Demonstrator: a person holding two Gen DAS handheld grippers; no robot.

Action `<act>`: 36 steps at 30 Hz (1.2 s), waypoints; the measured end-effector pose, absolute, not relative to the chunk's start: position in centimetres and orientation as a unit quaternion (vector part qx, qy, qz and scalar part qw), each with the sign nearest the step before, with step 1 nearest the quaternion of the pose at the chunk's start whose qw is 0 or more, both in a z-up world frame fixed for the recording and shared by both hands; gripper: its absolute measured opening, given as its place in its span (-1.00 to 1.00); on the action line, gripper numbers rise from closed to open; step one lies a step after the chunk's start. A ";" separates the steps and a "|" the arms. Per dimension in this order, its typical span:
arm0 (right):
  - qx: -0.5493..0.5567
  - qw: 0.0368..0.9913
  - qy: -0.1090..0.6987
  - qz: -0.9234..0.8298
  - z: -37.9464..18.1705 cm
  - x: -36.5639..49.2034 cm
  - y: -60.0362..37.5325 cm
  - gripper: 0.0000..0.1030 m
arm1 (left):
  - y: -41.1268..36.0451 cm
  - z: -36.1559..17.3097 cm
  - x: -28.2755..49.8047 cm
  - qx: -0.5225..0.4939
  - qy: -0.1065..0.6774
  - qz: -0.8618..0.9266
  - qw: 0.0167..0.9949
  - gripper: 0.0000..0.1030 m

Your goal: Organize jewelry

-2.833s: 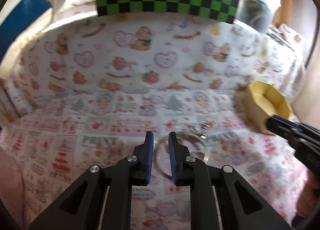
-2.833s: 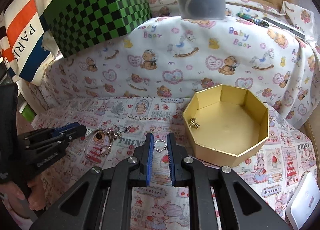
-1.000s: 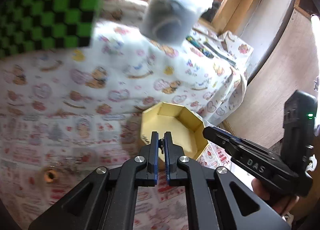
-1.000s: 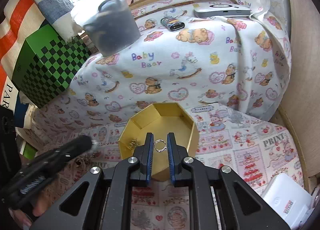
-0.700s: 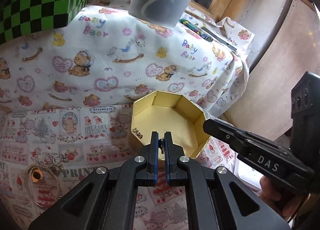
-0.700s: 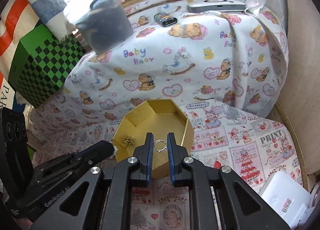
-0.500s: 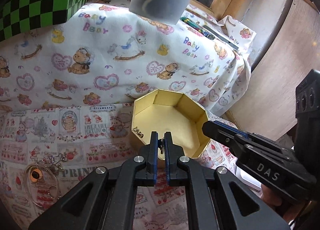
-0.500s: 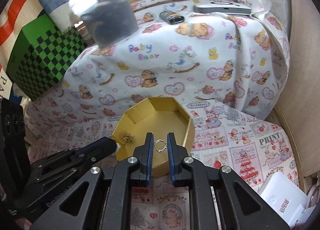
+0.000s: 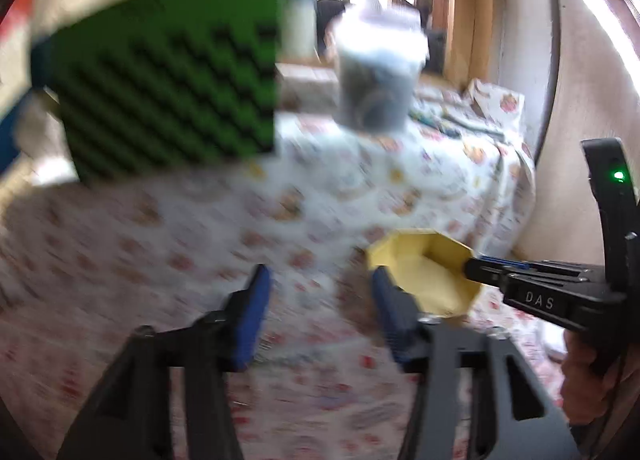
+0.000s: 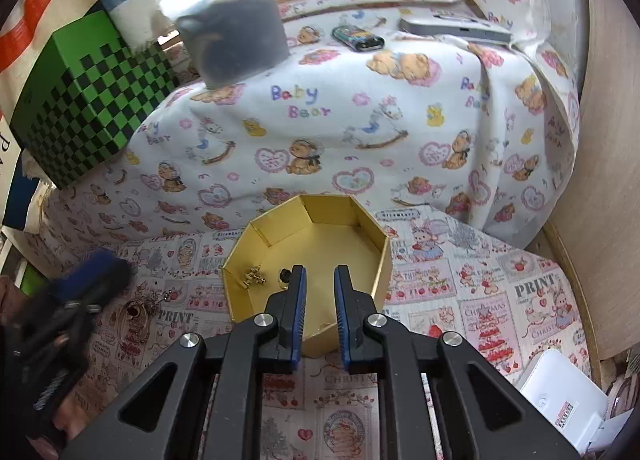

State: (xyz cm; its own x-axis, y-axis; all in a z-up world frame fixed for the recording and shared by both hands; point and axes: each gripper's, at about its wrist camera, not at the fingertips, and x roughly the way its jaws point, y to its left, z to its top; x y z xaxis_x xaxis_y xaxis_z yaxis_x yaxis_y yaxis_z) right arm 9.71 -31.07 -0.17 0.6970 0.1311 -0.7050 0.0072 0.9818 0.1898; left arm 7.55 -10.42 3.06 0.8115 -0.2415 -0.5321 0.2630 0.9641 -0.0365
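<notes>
Hovering over the yellow box [image 10: 360, 227], the right gripper [image 10: 320, 300] sat nearly closed and empty. Gold earrings [image 10: 255, 276] lay inside. The left gripper [image 9: 320, 276] had just sprung open, empty too. Drop looked done; next, fetch the keyring [image 10: 136, 310] on the cloth.

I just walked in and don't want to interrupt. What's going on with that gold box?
A person is sorting jewelry with a hand-held gripper in each hand. The right hand-held gripper hovers shut over the open gold box; I can't make out anything between its fingers. The left hand-held gripper has just been opening its jaws, with nothing between them. Small pieces lie in the box, and a ring of charms lies on the printed cloth.
</notes>
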 end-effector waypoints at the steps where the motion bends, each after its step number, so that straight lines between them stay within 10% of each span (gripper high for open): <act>1: 0.083 0.920 0.382 0.030 -0.1 9.6 -30.8 -0.71 | -9.9 3.4 7.0 0.022 0.264 -0.126 0.956 0.13; 10: 0.053 0.937 0.343 0.035 0.4 8.8 -28.9 -0.71 | -5.3 4.2 5.0 0.008 0.224 -0.079 0.971 0.68; 36: 0.038 0.946 0.317 0.048 0.5 8.1 -27.5 -0.49 | 1.0 3.4 4.6 -0.011 0.211 -0.034 0.977 0.83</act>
State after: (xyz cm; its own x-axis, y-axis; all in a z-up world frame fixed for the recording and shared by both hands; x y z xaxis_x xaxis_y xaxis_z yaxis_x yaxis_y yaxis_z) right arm 8.10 -27.50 0.54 0.7946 0.1143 -0.5962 -0.0659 0.9926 0.1024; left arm 4.59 1.00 3.36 0.9091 -0.0702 -0.4106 0.0608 0.9975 -0.0359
